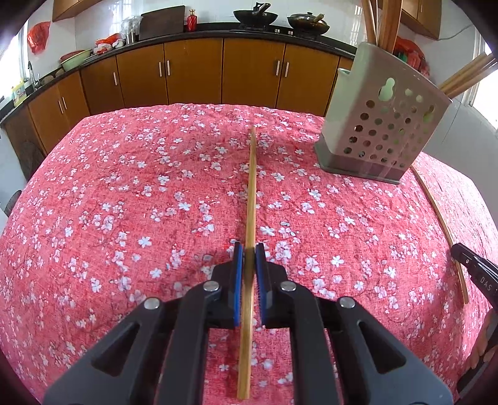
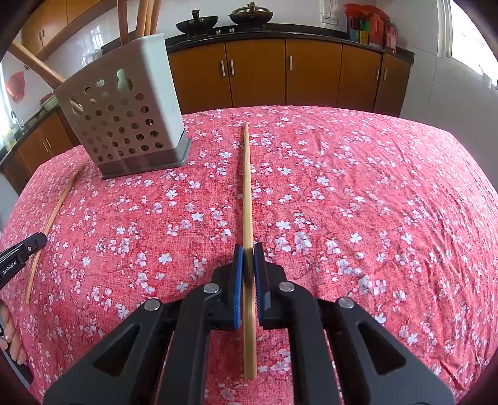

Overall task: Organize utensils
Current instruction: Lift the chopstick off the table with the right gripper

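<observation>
A light wooden chopstick point(image 1: 252, 174) points away from me over the red flowered tablecloth point(image 1: 124, 202), and my left gripper point(image 1: 250, 249) is shut on it near its near end. In the right wrist view my right gripper point(image 2: 248, 249) is shut the same way on a second chopstick point(image 2: 246, 174). A grey perforated utensil holder point(image 1: 382, 124) point(image 2: 130, 118) with wooden utensils sticking out stands on the cloth between the two grippers. Each view shows the other chopstick point(image 1: 435, 212) point(image 2: 59, 202) at its edge, beside the other gripper's black finger point(image 1: 473, 264) point(image 2: 21, 252).
The tablecloth point(image 2: 373, 202) covers the whole table. Behind it runs a dark counter with brown cabinets point(image 1: 193, 71), woks point(image 1: 255, 15) and a red bottle point(image 1: 192, 20). A person's hand point(image 2: 9, 336) shows at the edge of the right wrist view.
</observation>
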The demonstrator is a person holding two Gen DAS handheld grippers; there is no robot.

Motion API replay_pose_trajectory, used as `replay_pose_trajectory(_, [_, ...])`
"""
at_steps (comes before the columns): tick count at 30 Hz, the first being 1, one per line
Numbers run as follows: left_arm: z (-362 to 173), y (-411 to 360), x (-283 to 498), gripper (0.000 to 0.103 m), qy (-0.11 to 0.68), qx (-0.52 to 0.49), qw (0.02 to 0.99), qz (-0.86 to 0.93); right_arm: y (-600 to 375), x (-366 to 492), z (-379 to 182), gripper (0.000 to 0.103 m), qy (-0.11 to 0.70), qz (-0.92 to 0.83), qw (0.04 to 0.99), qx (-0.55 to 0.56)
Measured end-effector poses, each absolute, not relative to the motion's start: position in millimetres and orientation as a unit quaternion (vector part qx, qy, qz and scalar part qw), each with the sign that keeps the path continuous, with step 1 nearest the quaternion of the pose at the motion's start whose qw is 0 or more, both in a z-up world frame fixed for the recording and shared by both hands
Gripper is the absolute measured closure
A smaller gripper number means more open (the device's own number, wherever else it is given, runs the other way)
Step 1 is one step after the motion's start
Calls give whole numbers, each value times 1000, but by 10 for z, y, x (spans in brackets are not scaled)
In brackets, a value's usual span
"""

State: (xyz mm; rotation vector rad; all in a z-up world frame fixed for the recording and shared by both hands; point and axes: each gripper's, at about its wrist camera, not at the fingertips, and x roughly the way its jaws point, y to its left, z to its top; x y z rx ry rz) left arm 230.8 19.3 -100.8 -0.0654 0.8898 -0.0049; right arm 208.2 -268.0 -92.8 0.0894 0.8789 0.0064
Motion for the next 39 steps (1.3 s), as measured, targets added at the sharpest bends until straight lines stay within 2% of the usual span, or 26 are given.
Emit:
replay_pose_trajectory(32, [-1006, 112, 2245, 88, 433, 4, 901, 1, -2715, 1985, -925, 95, 425, 7, 903, 56])
replay_pose_trajectory(39, [-989, 149, 2074, 94, 434, -1, 901, -7, -2736, 1894, -901, 95, 425, 8, 903, 55])
